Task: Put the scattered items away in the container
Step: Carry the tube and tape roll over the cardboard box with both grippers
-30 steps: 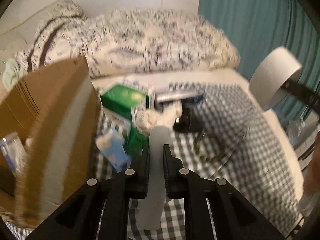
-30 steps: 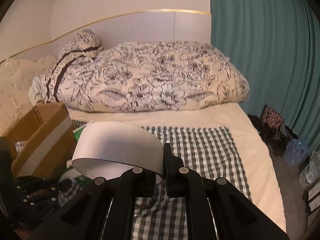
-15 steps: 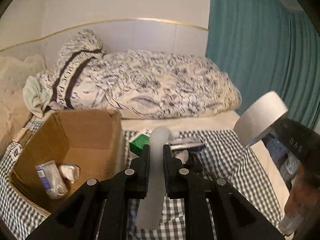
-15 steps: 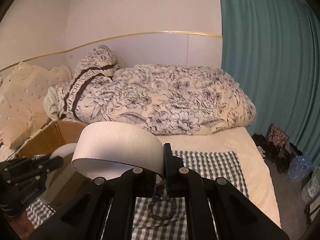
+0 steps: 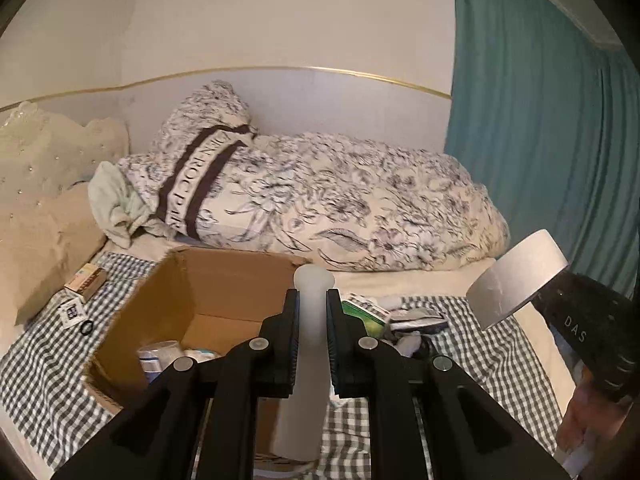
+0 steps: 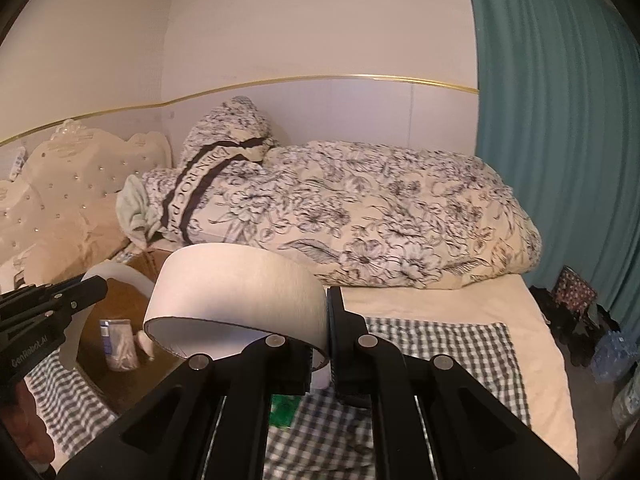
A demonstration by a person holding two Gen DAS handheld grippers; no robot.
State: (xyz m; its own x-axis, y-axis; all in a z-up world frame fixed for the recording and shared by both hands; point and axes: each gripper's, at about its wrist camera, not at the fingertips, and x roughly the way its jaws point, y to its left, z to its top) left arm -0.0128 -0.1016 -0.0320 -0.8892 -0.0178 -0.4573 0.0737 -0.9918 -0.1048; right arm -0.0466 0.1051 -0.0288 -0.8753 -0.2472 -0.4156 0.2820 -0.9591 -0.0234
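Left gripper (image 5: 312, 344) jaws clamp a frosted plastic bottle (image 5: 306, 364) mid-body, over the cardboard box (image 5: 224, 280) near the bed's left edge; looks light, stiff, slippery. Right gripper (image 6: 320, 344) jaws pinch the wall of a tape roll (image 6: 240, 300): light, rigid.

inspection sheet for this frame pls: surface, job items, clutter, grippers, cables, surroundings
Surface: bed with a checked cloth spread over a cream sheet.
Job's things: open cardboard box on the cloth, a few small packets inside; frosted bottle and white tape roll both held up off the cloth.
Clutter: green box and a dark heap right of the cardboard box; small carton to its left.
Grippers: left hand-held gripper shut on the frosted bottle; right hand-held gripper shut on the white tape roll's wall.
Cables: nothing seen.
Surroundings: floral duvet, teal curtain, padded headboard.
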